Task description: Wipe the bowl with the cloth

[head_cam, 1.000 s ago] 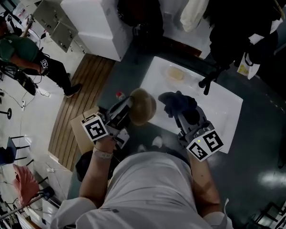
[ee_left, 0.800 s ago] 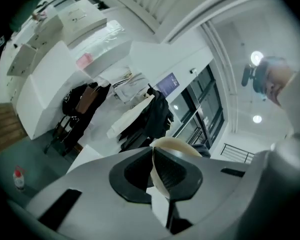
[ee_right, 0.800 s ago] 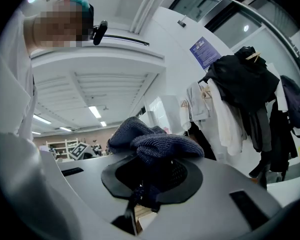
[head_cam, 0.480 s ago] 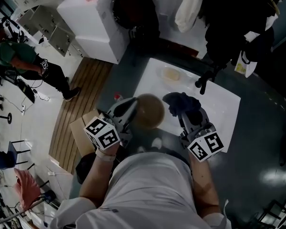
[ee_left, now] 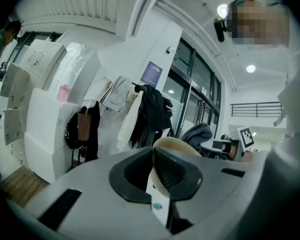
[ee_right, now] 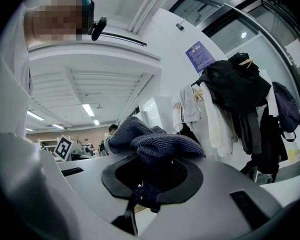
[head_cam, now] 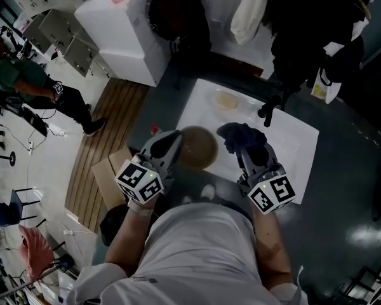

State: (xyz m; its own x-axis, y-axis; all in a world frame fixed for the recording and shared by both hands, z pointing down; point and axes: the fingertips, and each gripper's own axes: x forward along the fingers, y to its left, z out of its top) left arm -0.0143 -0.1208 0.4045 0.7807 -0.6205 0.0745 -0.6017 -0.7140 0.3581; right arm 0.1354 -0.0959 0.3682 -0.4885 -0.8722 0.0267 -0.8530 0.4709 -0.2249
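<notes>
A tan bowl (head_cam: 199, 147) is held on edge at the near left corner of the white table (head_cam: 292, 151). My left gripper (head_cam: 171, 146) is shut on its rim, and the bowl's cream rim (ee_left: 177, 145) rises between the jaws in the left gripper view. My right gripper (head_cam: 244, 148) is shut on a dark blue cloth (head_cam: 241, 136), which bunches up over the jaws as the cloth (ee_right: 152, 139) in the right gripper view. Bowl and cloth sit side by side, a small gap between them.
A small pale dish (head_cam: 228, 99) and a black object (head_cam: 271, 108) lie farther back on the table. A white cabinet (head_cam: 130, 24) stands at the far left, hanging coats (head_cam: 317, 18) behind the table. A person (head_cam: 38, 81) stands at the left on the floor.
The left gripper with the bowl has swung right, nearer the cloth, and the bowl has tipped. The right gripper has barely moved.
</notes>
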